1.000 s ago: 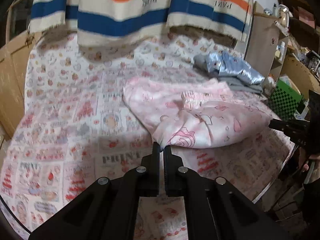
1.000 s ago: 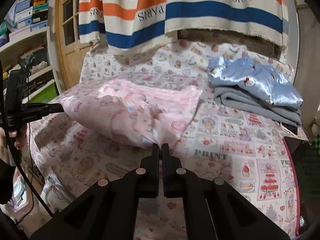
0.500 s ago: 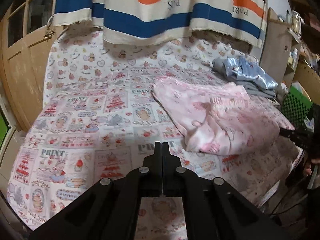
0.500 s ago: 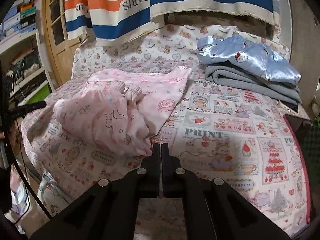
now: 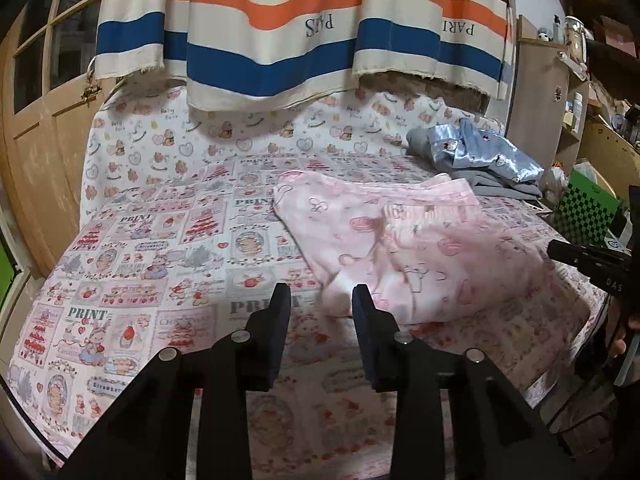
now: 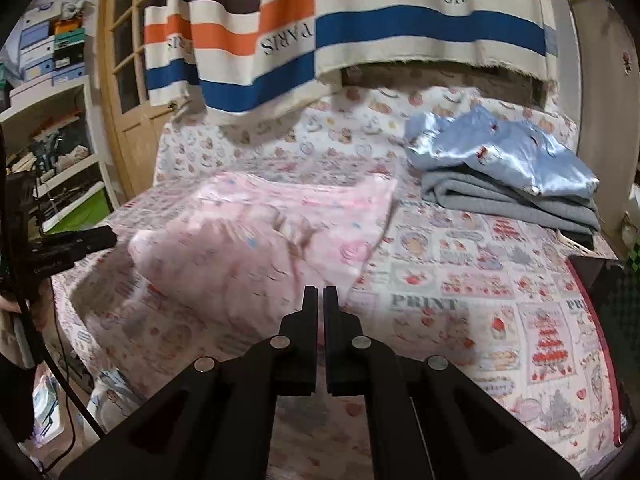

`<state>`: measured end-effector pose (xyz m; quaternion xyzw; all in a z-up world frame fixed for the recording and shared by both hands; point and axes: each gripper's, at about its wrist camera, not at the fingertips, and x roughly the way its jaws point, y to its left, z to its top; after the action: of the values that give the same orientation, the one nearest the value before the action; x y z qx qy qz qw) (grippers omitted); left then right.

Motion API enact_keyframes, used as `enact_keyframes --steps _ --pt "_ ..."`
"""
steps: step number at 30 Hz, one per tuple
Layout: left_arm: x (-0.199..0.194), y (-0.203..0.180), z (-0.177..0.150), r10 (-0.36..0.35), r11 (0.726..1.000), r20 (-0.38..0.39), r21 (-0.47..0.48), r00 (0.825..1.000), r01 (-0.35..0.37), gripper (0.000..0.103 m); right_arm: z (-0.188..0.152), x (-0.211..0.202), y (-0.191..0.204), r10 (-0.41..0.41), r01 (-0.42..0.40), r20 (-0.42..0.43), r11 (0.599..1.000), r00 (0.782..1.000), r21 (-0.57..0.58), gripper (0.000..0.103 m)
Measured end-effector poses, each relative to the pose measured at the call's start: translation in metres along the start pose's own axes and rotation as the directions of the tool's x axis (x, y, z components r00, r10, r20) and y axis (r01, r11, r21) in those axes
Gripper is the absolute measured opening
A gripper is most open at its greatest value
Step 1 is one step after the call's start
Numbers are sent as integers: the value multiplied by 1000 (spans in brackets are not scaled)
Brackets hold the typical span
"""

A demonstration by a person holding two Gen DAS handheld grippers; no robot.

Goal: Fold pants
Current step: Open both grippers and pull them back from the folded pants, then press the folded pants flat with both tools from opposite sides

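Behind everything hangs a striped cloth (image 5: 304, 40) in orange, blue, brown and cream, its lower edge above a bed spread with a printed sheet (image 5: 152, 264).

Left gripper (image 5: 319, 300): its jaws have just been opening and now stand apart, with nothing between them but the sheet beyond. Its right-hand fingertip shows against the near corner of the pants (image 5: 408, 248); whether it touches the cloth cannot be told. The pants are pink with a cartoon print, folded into a loose, puffy bundle lying on the sheet towards the near edge of the bed.

Right gripper (image 6: 320, 300): jaws together, holding nothing. In its view the pants (image 6: 264, 248) lie just beyond and to the left of the fingertips (the picture is blurred there, so contact cannot be judged).

Farther back, near the far right corner of the bed, a shiny blue garment (image 6: 500, 152) rests on top of a folded grey one (image 6: 512, 204), well apart from the pants.

Each camera catches the other gripper at the frame's side. A wooden door (image 6: 132, 92) stands left of the bed, with shelves (image 6: 48, 120) of boxes beside it.
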<state>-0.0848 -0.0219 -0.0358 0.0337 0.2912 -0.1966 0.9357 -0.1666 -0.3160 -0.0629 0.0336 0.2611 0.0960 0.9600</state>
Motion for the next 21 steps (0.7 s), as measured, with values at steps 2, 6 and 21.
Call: enact_keyframes --steps 2,6,21 --pt "-1 -7 -1 10 1000 9 20 1000 -10 31 1 0 5 24 -24 8 1000 1000 -11 2" --pt "-2 -27 -3 39 990 20 135 999 -42 35 3 3 20 73 -72 13 995 997 -62 3" --pt "25 -69 -13 -24 957 -171 282 985 72 43 12 24 66 98 -115 -61 904 993 -413 47"
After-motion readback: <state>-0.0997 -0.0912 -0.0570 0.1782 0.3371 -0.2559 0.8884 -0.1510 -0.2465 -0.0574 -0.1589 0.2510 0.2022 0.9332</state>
